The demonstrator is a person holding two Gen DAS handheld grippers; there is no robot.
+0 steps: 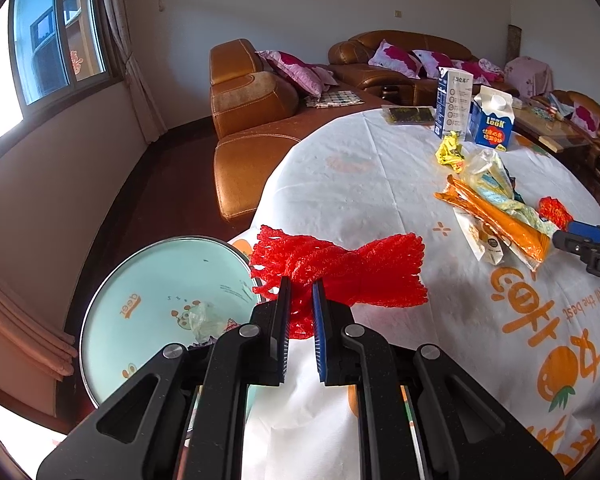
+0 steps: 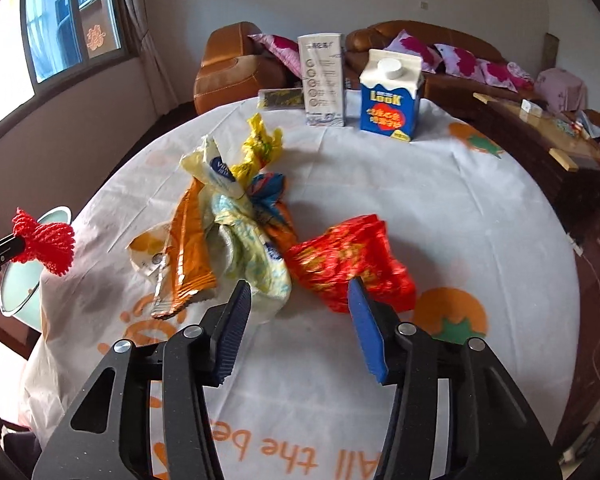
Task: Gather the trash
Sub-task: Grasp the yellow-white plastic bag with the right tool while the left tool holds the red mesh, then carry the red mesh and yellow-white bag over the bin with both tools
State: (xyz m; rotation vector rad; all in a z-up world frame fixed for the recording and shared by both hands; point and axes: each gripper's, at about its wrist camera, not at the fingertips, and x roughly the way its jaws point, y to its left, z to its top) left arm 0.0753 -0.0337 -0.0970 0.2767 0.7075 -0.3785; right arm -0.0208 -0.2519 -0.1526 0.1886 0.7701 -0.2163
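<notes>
My left gripper (image 1: 301, 292) is shut on a red foam net (image 1: 340, 272), held above the table's left edge, just right of a mint-green trash bin (image 1: 160, 300) with a few scraps inside. In the right wrist view the same net (image 2: 48, 246) and bin (image 2: 20, 280) show at the far left. My right gripper (image 2: 300, 296) stands open, low over the table, with bare cloth between its fingers. A crumpled red wrapper (image 2: 352, 260) lies just beyond its right finger. A pale yellow wrapper (image 2: 260, 276) lies at its left finger.
A pile of wrappers lies mid-table: an orange one (image 2: 188, 248), a yellow one (image 2: 260, 146) and a blue one (image 2: 266, 190). A blue milk carton (image 2: 390, 96), a white carton (image 2: 324, 80) and a dark packet (image 2: 280, 98) stand at the far edge. Brown sofas (image 1: 252, 120) lie beyond.
</notes>
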